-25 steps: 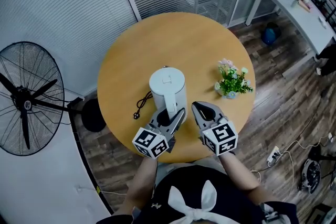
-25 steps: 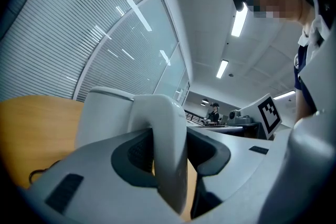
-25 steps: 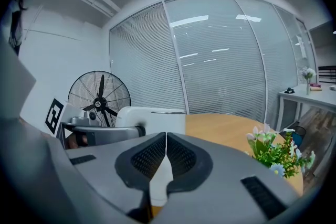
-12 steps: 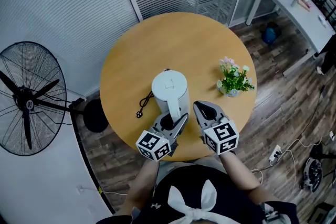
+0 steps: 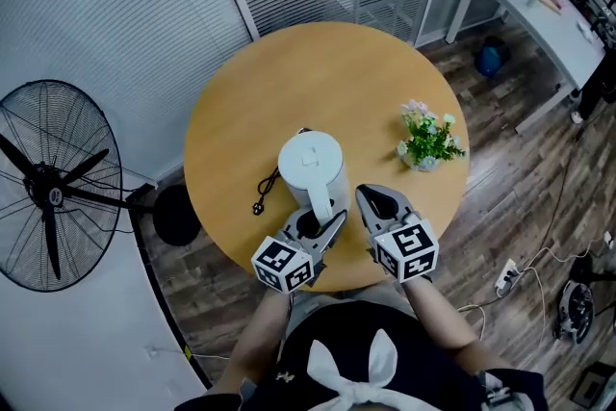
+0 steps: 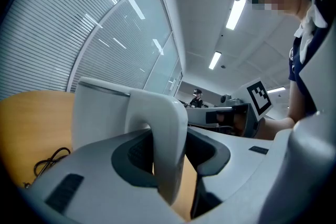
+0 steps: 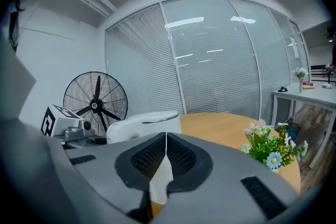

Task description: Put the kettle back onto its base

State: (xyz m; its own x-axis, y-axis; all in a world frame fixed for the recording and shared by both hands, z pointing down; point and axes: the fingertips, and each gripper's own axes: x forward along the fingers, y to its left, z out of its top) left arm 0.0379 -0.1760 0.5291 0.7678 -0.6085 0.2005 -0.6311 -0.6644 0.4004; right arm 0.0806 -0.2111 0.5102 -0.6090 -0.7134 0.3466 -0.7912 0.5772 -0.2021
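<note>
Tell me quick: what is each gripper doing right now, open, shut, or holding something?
Left gripper: closed on the kettle handle.
Right gripper: closed, holding nothing.

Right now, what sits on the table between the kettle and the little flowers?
Nothing; the head view shows only bare table between the kettle and the flowers.

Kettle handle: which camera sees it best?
The left gripper view: the kettle handle fills the middle, close up, inside the left gripper. The head view shows only a thin white strip from above. The right gripper view shows the kettle body; the handle isn't clear there.
</note>
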